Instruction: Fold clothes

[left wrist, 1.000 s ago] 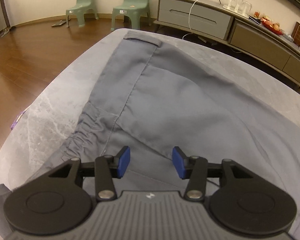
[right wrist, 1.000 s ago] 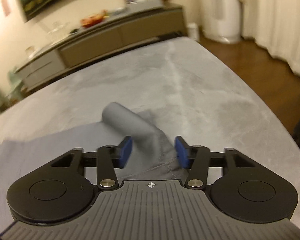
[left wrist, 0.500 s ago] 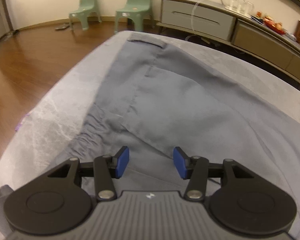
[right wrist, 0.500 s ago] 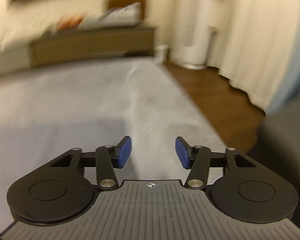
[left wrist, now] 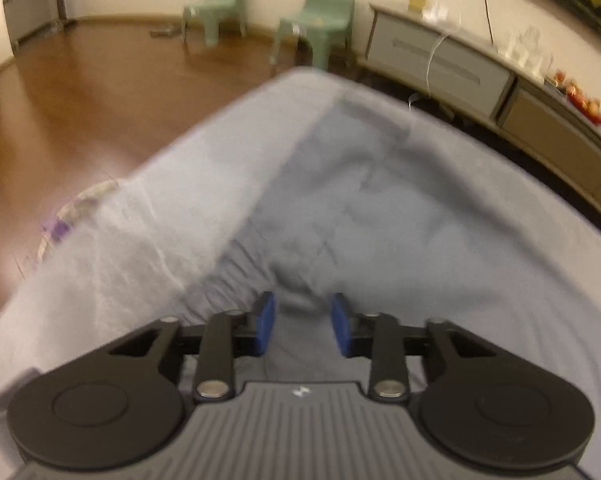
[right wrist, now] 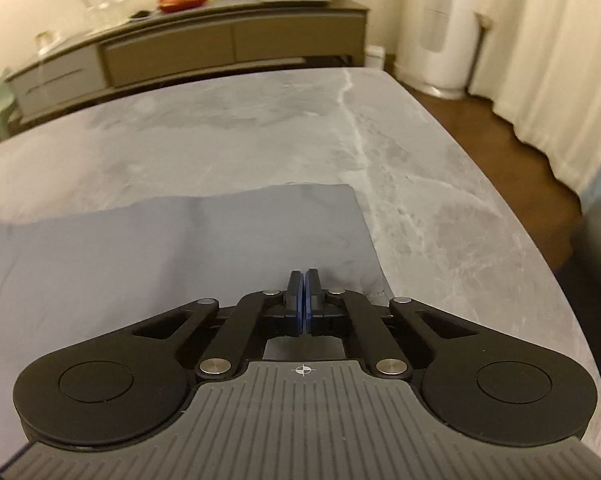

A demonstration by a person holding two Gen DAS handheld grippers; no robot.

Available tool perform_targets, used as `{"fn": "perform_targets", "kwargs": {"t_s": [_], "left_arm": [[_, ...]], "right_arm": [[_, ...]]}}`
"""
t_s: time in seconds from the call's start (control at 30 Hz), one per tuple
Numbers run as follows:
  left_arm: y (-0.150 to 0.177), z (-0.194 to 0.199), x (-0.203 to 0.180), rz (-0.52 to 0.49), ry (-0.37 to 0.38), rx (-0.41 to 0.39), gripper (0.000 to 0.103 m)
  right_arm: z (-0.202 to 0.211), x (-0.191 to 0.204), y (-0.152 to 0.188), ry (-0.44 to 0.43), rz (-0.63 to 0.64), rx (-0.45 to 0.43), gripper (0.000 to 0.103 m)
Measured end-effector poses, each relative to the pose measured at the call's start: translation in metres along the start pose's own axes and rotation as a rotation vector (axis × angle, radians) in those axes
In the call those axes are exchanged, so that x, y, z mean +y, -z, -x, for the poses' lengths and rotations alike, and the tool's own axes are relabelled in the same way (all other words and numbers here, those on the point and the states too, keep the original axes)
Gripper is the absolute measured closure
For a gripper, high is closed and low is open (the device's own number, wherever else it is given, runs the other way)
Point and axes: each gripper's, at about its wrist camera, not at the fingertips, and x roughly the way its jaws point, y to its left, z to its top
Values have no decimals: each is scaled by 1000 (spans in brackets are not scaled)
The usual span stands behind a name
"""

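- The grey garment [left wrist: 380,216] is spread across the grey marble table [right wrist: 440,200].
- The left gripper [left wrist: 302,324] is held partly open, with a raised bunch of the gathered waistband between its blue pads [left wrist: 265,322].
- The right gripper [right wrist: 303,300] is pressed fully closed near the garment's corner; whether cloth is pinched cannot be told.

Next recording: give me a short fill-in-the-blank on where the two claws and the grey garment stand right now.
1. The right claw has its blue pads pressed ____.
2. The left claw is open, with a bunch of the grey garment ____ its pads.
3. The garment lies on a grey ____ table.
4. Two ____ chairs stand by the far wall.

Missing words: together; between; marble; green
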Motion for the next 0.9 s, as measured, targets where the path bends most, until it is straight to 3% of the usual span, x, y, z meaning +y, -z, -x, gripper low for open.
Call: {"fn": "perform_targets", "kwargs": {"t_s": [0.03, 0.07, 0.13, 0.23, 0.3, 0.37, 0.43, 0.53, 0.63, 0.7, 0.8, 0.9], "left_arm": [[-5, 8, -5, -8, 37, -31, 56], [-10, 16, -10, -16, 74, -62, 52], [-22, 6, -24, -46, 94, -68, 50], [-41, -26, -46, -86, 88, -43, 50], [-46, -58, -46, -52, 71, -1, 53], [-50, -82, -44, -27, 56, 30, 56], [-56, -88, -49, -47, 31, 29, 56], [-60, -87, -52, -69, -10, 49, 58], [-38, -38, -39, -38, 32, 13, 59], [-21, 0, -29, -11, 70, -17, 56], [19, 60, -7, 5, 106, -65, 52], [58, 85, 44, 136, 113, -91, 50]], "right_arm": [[3, 6, -3, 12, 0, -18, 82], [7, 11, -5, 23, 0, -37, 77], [15, 28, -12, -22, 12, -79, 56], [18, 58, -14, -109, 44, -89, 51], [4, 69, -12, -134, 67, -53, 50], [-13, 69, -7, -97, 88, -5, 50], [-18, 56, -5, -46, 66, -1, 26], [-20, 35, -7, 11, 13, 12, 25], [-20, 32, -5, 16, 2, 7, 26], [-9, 40, -8, 7, 0, -16, 33], [30, 65, -10, -82, 41, -110, 32], [60, 95, -1, -194, 99, -140, 27]]}}
